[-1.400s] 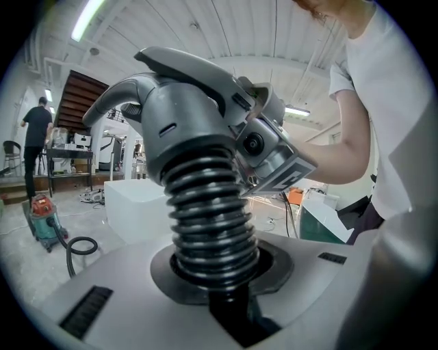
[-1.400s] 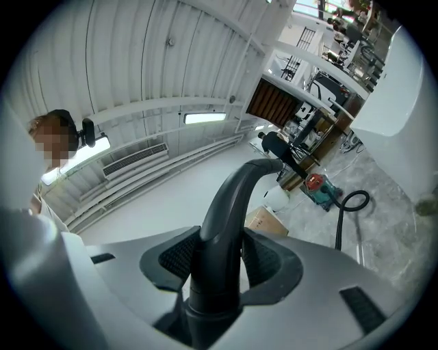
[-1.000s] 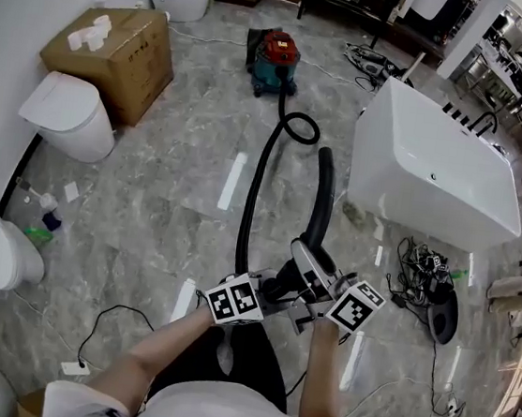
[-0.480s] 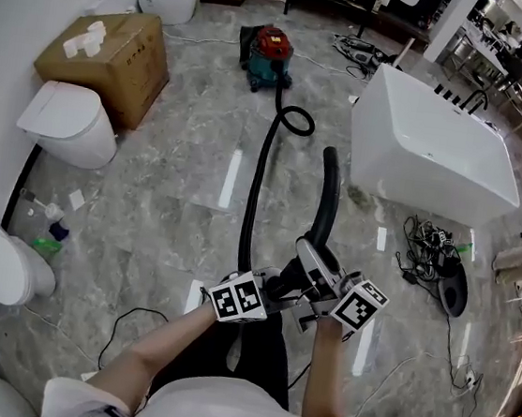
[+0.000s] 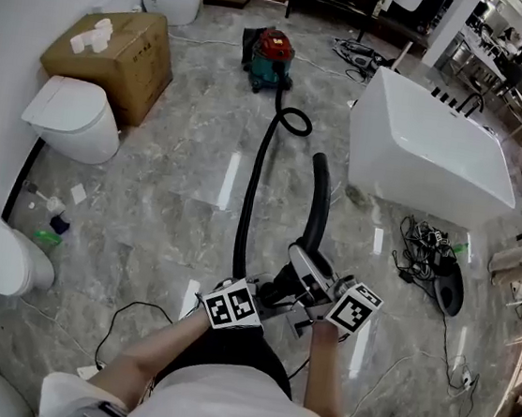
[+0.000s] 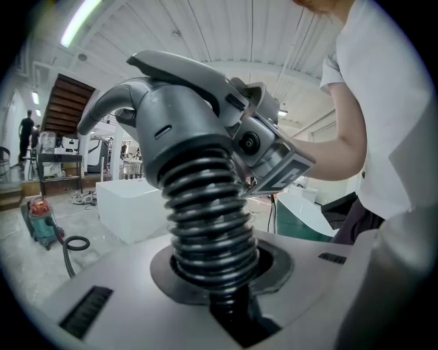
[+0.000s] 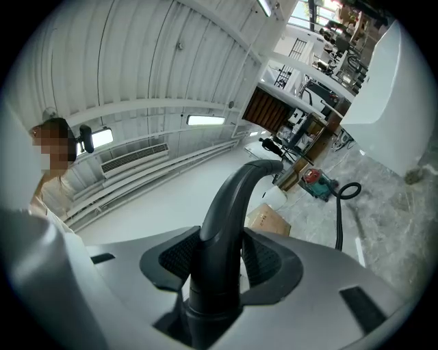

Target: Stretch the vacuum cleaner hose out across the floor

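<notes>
A red and teal vacuum cleaner [image 5: 272, 55] stands far across the floor. Its black hose [image 5: 249, 201] makes a small loop beside it, then runs almost straight toward me. My left gripper [image 5: 264, 300] is shut on the ribbed hose [image 6: 205, 219] just below the grey handle [image 6: 185, 116]. My right gripper [image 5: 320, 305] is shut on the black curved tube [image 7: 229, 205], which rises from that handle and arches away over the floor [image 5: 319, 200]. The two grippers sit close together in front of my body.
A white bathtub [image 5: 433, 153] stands to the right of the hose. A cardboard box [image 5: 115, 48] and toilets [image 5: 70, 113] line the left wall. A tangle of cables [image 5: 428, 271] lies right of my hands, and a thin black cord [image 5: 125, 314] lies to their left.
Both grippers have moved a little farther from the vacuum cleaner, taking the hose end with them. Neither grip has changed.
</notes>
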### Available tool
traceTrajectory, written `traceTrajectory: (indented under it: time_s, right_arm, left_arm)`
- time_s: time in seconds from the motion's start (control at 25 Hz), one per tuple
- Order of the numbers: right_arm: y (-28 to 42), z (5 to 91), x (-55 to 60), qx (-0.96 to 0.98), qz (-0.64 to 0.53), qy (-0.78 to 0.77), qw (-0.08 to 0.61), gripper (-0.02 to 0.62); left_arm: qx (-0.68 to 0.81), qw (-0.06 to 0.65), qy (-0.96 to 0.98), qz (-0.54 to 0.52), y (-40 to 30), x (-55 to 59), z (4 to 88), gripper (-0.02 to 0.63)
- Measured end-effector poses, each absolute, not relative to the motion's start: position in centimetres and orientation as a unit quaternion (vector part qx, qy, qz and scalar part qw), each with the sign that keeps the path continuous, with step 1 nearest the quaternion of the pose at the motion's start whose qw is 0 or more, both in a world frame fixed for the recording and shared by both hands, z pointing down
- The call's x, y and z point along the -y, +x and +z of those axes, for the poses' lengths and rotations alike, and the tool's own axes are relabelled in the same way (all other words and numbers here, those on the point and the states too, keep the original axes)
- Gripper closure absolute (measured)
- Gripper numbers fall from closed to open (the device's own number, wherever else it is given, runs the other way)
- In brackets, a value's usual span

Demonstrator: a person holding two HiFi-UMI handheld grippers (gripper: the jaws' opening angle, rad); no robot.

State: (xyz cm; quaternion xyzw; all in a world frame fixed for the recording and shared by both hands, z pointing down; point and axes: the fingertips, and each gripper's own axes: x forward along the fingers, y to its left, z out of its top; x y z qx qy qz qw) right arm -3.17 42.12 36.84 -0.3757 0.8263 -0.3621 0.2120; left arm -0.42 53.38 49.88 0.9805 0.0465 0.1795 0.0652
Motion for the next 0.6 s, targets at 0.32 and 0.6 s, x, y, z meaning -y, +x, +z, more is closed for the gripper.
traceTrajectory:
  time_s: [0.32, 0.6]
  right_arm:
    - [-1.5, 36.4, -43.1, -0.826, -0.355, -0.375, 0.227, 0.407]
    - [0.9, 36.0, -42.6, -0.813, -0.331, -0.416, 0.238, 0.395]
  left_arm:
    - [-0.036, 0.043, 0.978, 0.2, 0.1, -53.6, 50.6, 0.511]
    - [-0.023, 0.025, 0.982, 0.188, 1.1, -52.0, 49.6, 0.511]
